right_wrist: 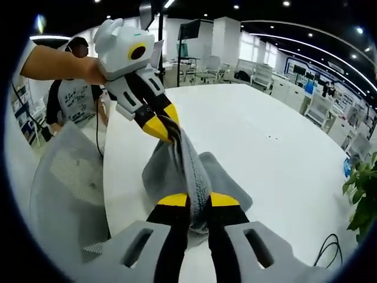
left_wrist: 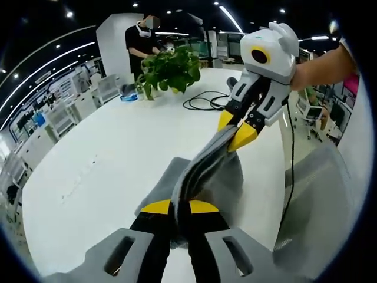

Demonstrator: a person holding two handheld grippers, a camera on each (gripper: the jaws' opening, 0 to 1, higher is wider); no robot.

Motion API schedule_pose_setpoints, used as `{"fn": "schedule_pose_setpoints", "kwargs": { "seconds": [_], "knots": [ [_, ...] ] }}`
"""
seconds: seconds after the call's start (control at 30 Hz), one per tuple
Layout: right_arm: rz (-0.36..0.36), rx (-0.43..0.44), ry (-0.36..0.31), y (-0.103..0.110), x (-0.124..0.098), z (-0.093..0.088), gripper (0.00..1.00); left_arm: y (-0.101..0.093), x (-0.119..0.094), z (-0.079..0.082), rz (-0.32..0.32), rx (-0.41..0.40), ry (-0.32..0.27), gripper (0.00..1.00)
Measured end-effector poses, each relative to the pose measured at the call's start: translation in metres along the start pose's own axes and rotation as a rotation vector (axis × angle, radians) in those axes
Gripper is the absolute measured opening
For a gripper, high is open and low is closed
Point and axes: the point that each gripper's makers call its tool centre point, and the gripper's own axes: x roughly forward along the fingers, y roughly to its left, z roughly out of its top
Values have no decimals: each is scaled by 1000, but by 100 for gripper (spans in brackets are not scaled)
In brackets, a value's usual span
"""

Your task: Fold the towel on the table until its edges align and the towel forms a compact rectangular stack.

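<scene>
Left gripper view. The left gripper (left_wrist: 179, 207), yellow-tipped black jaws on a grey body, is pinched tight on a bunched edge of the grey terry-cloth towel (left_wrist: 203, 177). The towel runs forward from these jaws as a stretched ridge up to the right gripper (left_wrist: 235, 132), a white-bodied claw with yellow tips, which clamps the far end; a bare forearm holds it from the right. The rest of the towel sags below the ridge and rests on the white table (left_wrist: 118, 159), just beyond the left jaws. Far ahead of the claw: a leafy green potted plant (left_wrist: 171, 69), a looped black cable (left_wrist: 203, 101) beside it, and a person in dark clothes (left_wrist: 140, 44) standing behind the plant. A grey mesh chair back (left_wrist: 318, 206) sits to the right of the jaws. No readable writing.

Right gripper view. The right gripper (right_wrist: 199, 201) is closed on the towel's gathered edge (right_wrist: 191, 162). The left gripper (right_wrist: 165, 128) grips the other end ahead and to the left. Loose cloth lies on the table (right_wrist: 265, 147) below both claws. No legible labels or brands.
</scene>
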Motion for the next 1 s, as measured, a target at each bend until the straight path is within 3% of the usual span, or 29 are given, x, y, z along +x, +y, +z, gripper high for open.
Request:
{"fn": "schedule_pose_setpoints", "kwargs": {
  "seconds": [0.43,1.0],
  "knots": [
    [-8,12,29,-17,19,-11,10,10,19,-9,-25,-20,13,9],
    [-23,-6,112,-35,51,-30,12,23,53,-35,-55,-69,65,9]
  ]
}}
